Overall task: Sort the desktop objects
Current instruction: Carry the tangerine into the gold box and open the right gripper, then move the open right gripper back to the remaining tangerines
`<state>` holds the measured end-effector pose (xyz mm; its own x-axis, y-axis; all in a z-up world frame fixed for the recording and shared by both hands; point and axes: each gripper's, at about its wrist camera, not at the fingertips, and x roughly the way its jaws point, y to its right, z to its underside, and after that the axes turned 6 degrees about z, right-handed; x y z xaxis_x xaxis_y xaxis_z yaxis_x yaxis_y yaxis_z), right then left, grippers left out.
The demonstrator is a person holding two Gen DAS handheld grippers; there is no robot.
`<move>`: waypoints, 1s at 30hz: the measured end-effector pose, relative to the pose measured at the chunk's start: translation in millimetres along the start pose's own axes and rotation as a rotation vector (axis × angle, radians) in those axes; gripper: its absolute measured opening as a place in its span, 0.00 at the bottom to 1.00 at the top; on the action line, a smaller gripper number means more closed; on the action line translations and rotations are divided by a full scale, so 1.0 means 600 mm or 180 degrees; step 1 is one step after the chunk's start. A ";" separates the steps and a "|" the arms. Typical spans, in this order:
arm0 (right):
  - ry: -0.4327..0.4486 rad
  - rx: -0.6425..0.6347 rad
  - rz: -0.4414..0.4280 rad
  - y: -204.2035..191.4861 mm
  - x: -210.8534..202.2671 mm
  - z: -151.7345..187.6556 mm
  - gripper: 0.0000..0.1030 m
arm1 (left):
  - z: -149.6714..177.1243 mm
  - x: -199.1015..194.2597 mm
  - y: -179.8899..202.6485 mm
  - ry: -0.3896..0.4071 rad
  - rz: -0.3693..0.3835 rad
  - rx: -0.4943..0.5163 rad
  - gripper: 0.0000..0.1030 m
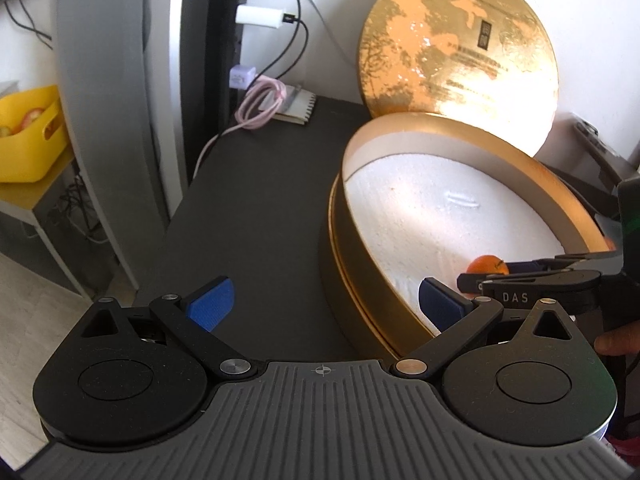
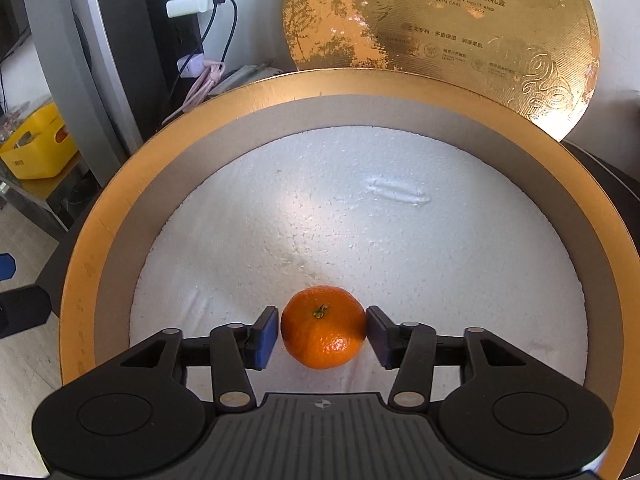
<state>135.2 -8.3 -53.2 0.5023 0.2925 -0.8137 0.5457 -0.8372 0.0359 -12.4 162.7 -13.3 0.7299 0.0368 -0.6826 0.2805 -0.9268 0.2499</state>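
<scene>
The right gripper has its blue pads set either side of a mandarin, the right pad touching the skin at 3 o'clock and the left pad just beside it at 9 o'clock with a hair of a gap showing; whether the fruit is truly pinched or only bracketed I cannot tell. The mandarin sits stem-up on the white foam floor of a round gold box, near the 6 o'clock part of the floor in the right wrist view, with bare foam spreading away toward 12 o'clock and a shallow dent pressed into it at about 1 o'clock. The box's wall rises all round, so the fingers are inside the rim. Its gold lid stands tilted against the wall behind the box at 12 o'clock. The left gripper is spread wide and holds nothing; its left pad hangs over the dark tabletop and its right pad lies over the box's near rim. In the left wrist view the box fills the 2 o'clock side, and a broad strip of bare tabletop runs toward 11 o'clock as far as a coiled pink cable and a small notepad. A yellow bin with fruit in it stands off the table at 9 o'clock.
</scene>
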 end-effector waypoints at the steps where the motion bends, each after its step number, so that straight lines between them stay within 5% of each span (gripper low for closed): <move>1: 0.0024 0.0010 -0.0006 0.002 -0.004 0.002 0.58 | 0.001 -0.001 0.003 -0.0003 -0.0004 0.0016 0.98; 8: 0.0192 0.0142 -0.0048 0.023 -0.039 0.019 0.73 | 0.005 -0.008 0.029 -0.0024 -0.0028 0.0127 0.99; 19: 0.0893 0.0655 -0.0091 0.102 -0.164 0.070 0.74 | 0.014 -0.017 0.105 -0.0084 0.0084 0.0460 0.99; 30: 0.1020 0.1114 0.0237 0.191 -0.222 0.162 0.74 | 0.043 0.009 0.222 -0.0276 0.0337 0.0957 0.99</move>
<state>65.5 -188.3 2.7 0.7429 0.3077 -0.5945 0.2696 -0.9504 -0.1549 12.8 30.0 -1.3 0.6856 -0.0855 -0.7229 0.0000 -0.9931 0.1175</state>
